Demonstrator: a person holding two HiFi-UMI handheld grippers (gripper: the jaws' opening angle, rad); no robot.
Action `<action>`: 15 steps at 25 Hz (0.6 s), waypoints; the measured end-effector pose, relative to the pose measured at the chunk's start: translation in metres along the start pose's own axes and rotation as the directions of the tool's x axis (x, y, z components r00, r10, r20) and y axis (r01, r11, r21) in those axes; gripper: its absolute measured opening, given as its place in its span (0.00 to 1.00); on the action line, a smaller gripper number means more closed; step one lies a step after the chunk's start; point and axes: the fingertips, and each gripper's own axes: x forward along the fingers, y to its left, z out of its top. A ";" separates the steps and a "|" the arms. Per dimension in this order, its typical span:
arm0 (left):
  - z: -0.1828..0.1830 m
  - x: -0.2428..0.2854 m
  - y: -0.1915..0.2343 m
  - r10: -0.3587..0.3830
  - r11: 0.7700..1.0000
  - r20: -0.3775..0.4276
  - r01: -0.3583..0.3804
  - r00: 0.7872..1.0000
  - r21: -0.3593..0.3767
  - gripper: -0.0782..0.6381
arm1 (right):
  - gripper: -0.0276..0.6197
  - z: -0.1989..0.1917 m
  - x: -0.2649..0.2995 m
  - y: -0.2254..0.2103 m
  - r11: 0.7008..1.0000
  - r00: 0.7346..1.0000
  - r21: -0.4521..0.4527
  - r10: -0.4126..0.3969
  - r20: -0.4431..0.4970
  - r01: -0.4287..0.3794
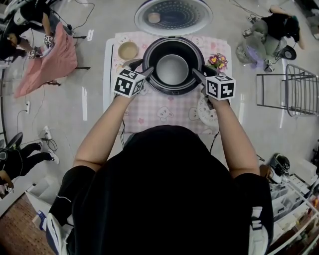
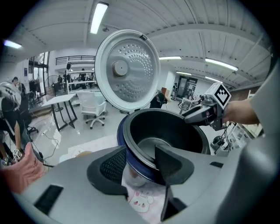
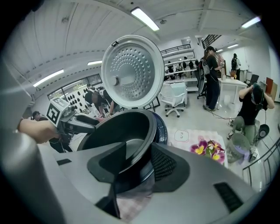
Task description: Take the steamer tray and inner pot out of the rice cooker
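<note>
The rice cooker stands at the middle of the table, on a pink patterned cloth. Its lid is tipped fully back toward the far edge. The inner pot sits seated inside the cooker, dark-walled and bare at the bottom.

The left gripper is at the pot's left rim. Its claw is spread wide – one jaw hangs inside the pot and the other stands outside the cooker's blue wall, with the rim between them and not squeezed. The right gripper mirrors it on the right rim. Its claw is less spread, with the inner jaw clear of the pot wall and the ridged outer pad just beside the cooker's side – no pinch that shows.

A white round perforated disc, the steamer tray by its look, lies near the table's right edge, partly under the right forearm. A small bowl sits toward the far left corner and flowers toward the far right corner.
</note>
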 end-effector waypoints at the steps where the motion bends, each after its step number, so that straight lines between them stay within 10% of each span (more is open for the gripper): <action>1: 0.000 0.001 -0.001 0.003 1.000 -0.004 -0.003 1.000 0.022 0.42 | 0.32 0.001 0.000 0.000 1.000 1.000 0.000 -0.010 -0.002 0.010; 6: 0.003 0.003 0.000 0.005 1.000 -0.014 -0.005 1.000 0.016 0.42 | 0.30 0.003 0.002 -0.001 0.999 0.999 -0.002 -0.044 0.000 0.044; 10: 0.008 0.003 -0.003 -0.046 0.990 0.038 0.051 0.998 -0.132 0.41 | 0.27 0.003 0.000 -0.005 0.997 0.999 0.074 -0.040 0.023 0.038; 15: 0.014 -0.001 0.002 -0.092 0.906 0.159 0.149 0.983 -0.396 0.41 | 0.18 0.013 -0.005 -0.008 0.955 0.995 0.290 0.035 0.098 -0.062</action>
